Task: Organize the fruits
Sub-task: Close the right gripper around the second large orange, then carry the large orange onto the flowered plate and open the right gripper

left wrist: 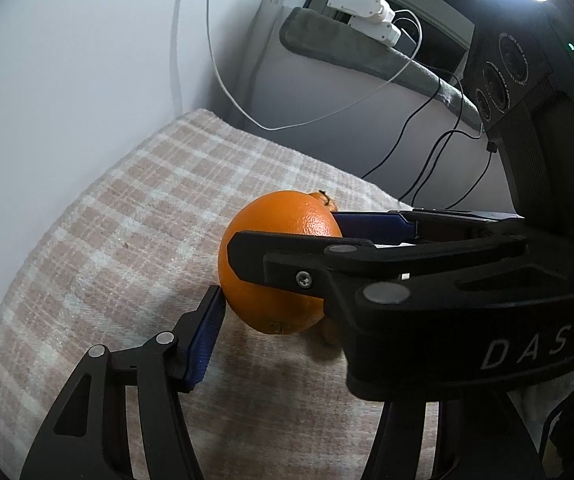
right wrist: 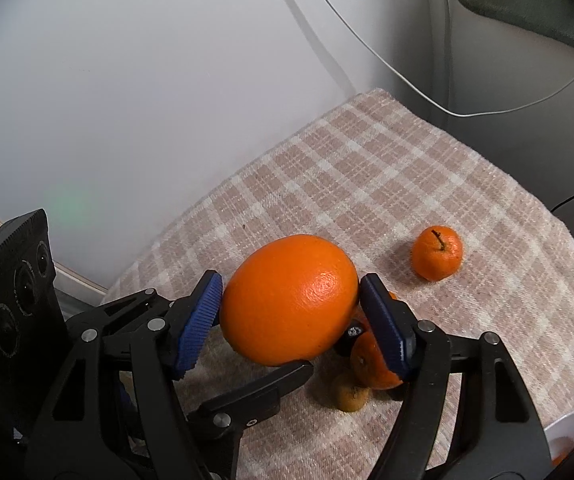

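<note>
Mid-carry, by the look of things: gripping the large round orange in the right gripper, closed about halfway, with both ribbed blue pads pressed to opposite sides of the peel. Held just above the beige-and-white checked cloth covering the table, near its middle, judging by the shadow underneath. Possibly a hand-over between the two tools, possibly a plain lift; hard to say.

Of the left gripper, showing only one finger in its own view, blue pad touching or just beside the orange's lower left side. Other finger hidden behind the right gripper's black body. Impossible to tell whether clamped on the fruit or merely spread around it.

Next, probably: carrying the orange toward the white bowl rim at the lower right edge. Calls for a steady squeeze on a smooth shape that rolls easily, and first for drawing one tool clear of the other.

Seen only from the right wrist: small stemmed mandarin lying apart on the cloth, second mandarin half behind the right-hand finger, small brown kiwi-like fruit just beside it, and the bowl rim. Seen only from the left wrist: white chargers beyond the table's far edge, and barely a mandarin stem peeking over the orange.
</note>
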Demonstrator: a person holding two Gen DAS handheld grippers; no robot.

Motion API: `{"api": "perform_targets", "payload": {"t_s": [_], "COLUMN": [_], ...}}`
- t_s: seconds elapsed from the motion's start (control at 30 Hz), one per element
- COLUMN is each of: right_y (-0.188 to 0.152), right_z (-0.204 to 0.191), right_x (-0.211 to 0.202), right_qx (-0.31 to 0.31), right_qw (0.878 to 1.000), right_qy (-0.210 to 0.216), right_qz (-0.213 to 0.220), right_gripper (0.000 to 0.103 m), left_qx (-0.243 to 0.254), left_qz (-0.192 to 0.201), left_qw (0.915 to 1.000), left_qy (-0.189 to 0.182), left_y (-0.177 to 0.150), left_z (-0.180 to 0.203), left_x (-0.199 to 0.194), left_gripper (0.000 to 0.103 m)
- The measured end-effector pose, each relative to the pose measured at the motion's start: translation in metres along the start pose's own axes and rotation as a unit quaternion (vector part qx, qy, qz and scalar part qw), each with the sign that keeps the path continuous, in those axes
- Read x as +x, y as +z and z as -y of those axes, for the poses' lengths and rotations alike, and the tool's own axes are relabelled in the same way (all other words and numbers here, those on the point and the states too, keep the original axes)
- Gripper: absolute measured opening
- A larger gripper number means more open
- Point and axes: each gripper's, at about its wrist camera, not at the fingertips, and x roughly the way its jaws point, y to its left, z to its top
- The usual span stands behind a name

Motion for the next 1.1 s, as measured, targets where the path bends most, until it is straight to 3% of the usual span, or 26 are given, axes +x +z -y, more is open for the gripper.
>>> {"api": "perform_targets", "payload": {"t_s": [0.5, 1.1], "right_y": [-0.015, -0.061], "right_z": [0.006, 0.048], "right_x": [-0.04, -0.099], "right_qx": [0.011, 0.053], "right_qw": [1.0, 0.996], "right_qy": [-0.02, -0.058], "right_qz": [0.019, 0.036], "right_gripper": [0.074, 0.074], "left_qx": [0.028, 0.078], "left_qz": [0.011, -0.008], "left_qw": [0.9994, 0.9951], "left_qy": [-0.015, -0.061], "left_y": [-0.004, -0.021], "left_z": [0.034, 0.107], "left_x": [-0.007, 0.011], "left_gripper": [0.058, 0.058]}}
